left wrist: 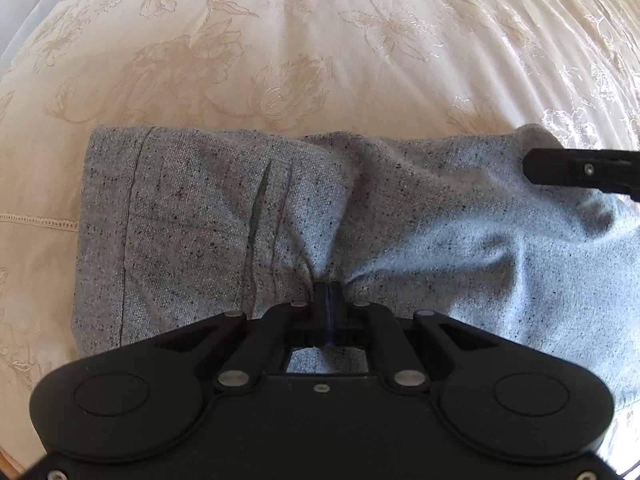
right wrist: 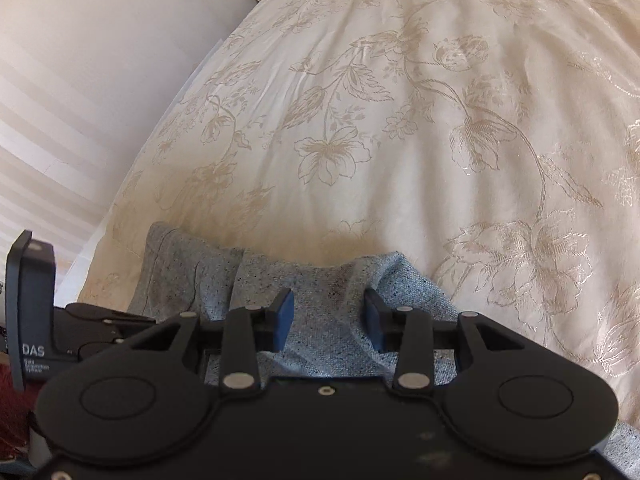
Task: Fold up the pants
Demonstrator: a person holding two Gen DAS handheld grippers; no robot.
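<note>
Grey speckled pants (left wrist: 224, 216), rumpled and bunched, spread across a bed just ahead of both tongs, hem seam off to the left. Left tongs (left wrist: 329, 300) pinched tight on a gathered fold of the fabric, creases fanning out from the grip. Right tongs (right wrist: 329, 320) parted wide, blue pads (right wrist: 285, 316) over the cloth, gripping nothing. Underneath, a cream floral bedspread (right wrist: 400, 120); beyond its left edge, a pale wall (right wrist: 80, 60).

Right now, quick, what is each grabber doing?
Left gripper: shut, pinching a bunch of the grey pants.
Right gripper: open, jaws apart over the pants, holding nothing.
</note>
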